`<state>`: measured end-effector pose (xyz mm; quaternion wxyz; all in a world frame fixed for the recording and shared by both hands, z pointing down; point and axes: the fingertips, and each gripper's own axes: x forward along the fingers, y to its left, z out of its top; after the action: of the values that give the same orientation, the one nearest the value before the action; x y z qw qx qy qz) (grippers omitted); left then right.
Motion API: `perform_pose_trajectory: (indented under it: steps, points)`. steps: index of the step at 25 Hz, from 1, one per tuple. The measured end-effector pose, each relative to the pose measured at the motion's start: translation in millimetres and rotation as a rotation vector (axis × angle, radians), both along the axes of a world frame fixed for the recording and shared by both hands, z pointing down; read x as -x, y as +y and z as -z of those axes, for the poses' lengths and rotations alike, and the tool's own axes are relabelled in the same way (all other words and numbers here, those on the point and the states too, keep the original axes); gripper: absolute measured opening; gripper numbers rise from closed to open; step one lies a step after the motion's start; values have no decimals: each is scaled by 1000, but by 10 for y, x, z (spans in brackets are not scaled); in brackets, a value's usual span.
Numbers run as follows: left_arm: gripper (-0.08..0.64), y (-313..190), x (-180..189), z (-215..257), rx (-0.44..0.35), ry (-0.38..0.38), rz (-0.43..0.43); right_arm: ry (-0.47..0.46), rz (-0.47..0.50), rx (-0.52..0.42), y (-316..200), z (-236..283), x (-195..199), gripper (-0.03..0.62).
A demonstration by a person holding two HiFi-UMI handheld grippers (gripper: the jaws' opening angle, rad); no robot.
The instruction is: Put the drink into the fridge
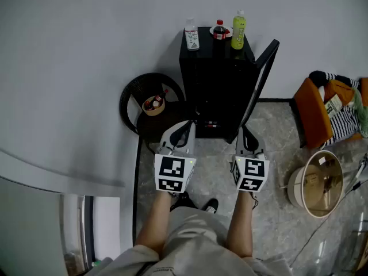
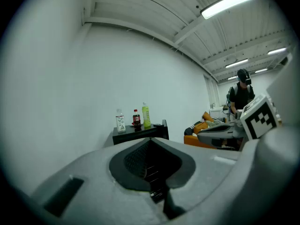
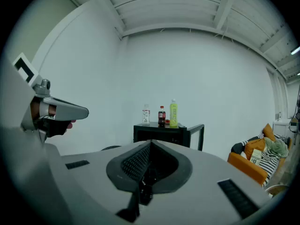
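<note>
A black mini fridge [image 1: 215, 85] stands against the wall with its door [image 1: 261, 79] swung open to the right. On its top stand a clear bottle [image 1: 191, 34], a dark cola bottle [image 1: 219, 30] and a green drink bottle [image 1: 238, 30]. My left gripper [image 1: 183, 132] and right gripper [image 1: 246, 135] are held side by side short of the fridge, both shut and with nothing in them. The left gripper view shows the bottles [image 2: 136, 118] far beyond the jaw tips [image 2: 151, 139]. So does the right gripper view, with the green bottle [image 3: 174, 113] past its tips [image 3: 151, 143].
A round black wicker table [image 1: 133, 99] with a small bowl [image 1: 153, 104] stands left of the fridge. An orange seat with striped cloth [image 1: 315, 111] and a round wooden tub [image 1: 320, 183] are at the right. A person [image 2: 241, 90] stands far off.
</note>
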<state>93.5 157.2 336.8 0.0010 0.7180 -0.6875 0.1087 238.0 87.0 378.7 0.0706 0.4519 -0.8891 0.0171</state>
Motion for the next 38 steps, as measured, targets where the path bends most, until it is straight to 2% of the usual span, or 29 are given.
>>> perform_pose_trajectory:
  steps: [2, 6, 9, 13, 17, 22, 26, 31, 35, 38]
  points:
    - [9, -3, -52, 22, -3, 12, -8, -4, 7, 8, -2, -5, -45, 6]
    - [9, -56, -84, -42, -15, 86, -9, -19, 37, 14, -91, -8, -46, 6]
    - [8, -20, -56, -189, 9, 91, 25, 3, 61, 22, -122, -77, -51, 6]
    - [8, -40, 80, -265, 15, 98, 57, -55, 95, 52, -198, -152, -25, 6]
    - [9, -125, 249, -312, 6, 100, 80, -50, 125, 72, -352, -242, 76, 6]
    - [9, -402, 552, -288, -7, 98, 105, -61, 129, 66, -642, -173, 275, 6]
    - [9, -755, 773, -205, -20, 107, 94, -96, 181, 105, -935, -91, 542, 6]
    - [8, -1131, 993, -59, -53, 134, 93, -79, 202, 78, -1292, 88, 809, 6]
    - [9, -1335, 1231, -65, -68, 156, 109, -97, 269, 104, -1408, 76, 1112, 6]
    - [9, -1479, 1416, -123, -69, 169, 116, -59, 293, 94, -1507, 11, 1356, 6]
